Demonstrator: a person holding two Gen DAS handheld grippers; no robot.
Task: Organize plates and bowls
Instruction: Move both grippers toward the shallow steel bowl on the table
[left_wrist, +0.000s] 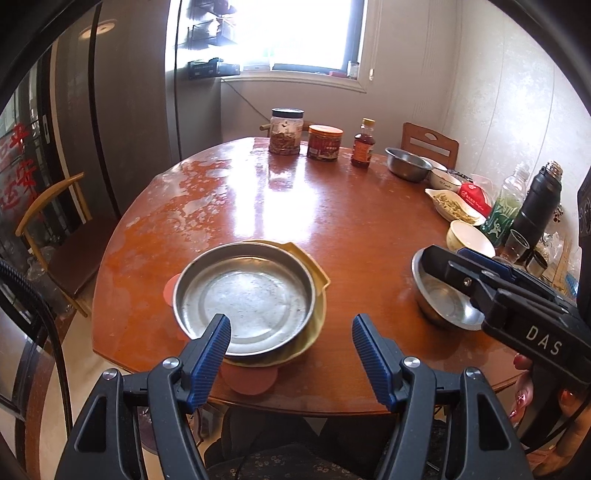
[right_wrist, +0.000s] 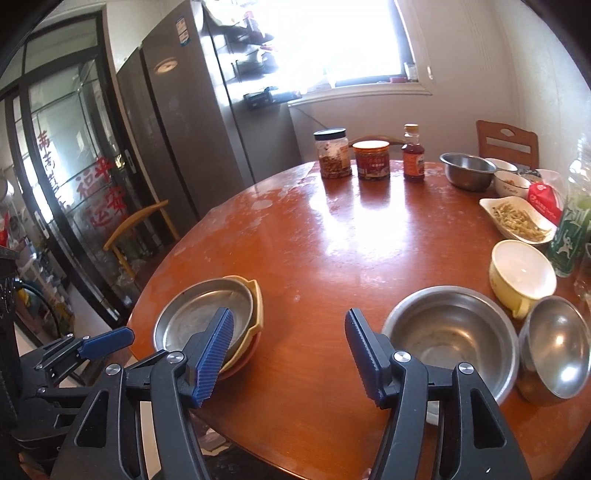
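Note:
A steel plate (left_wrist: 243, 295) lies on a yellow dish (left_wrist: 314, 269), which rests on a pink plate (left_wrist: 247, 380), stacked at the near edge of the round wooden table (left_wrist: 332, 206). The stack also shows in the right wrist view (right_wrist: 199, 314). My left gripper (left_wrist: 291, 332) is open and empty just in front of the stack. My right gripper (right_wrist: 290, 332) is open and empty above the table, between the stack and a large steel bowl (right_wrist: 450, 332). A smaller steel bowl (right_wrist: 557, 350) and a cream bowl (right_wrist: 521, 269) stand to its right.
Jars (right_wrist: 332, 153) and a sauce bottle (right_wrist: 413, 155) stand at the table's far side. Another steel bowl (right_wrist: 467, 170), small bowls, a food dish (right_wrist: 517, 218) and bottles (left_wrist: 535, 206) line the right. Chairs and a fridge (right_wrist: 192, 122) surround the table.

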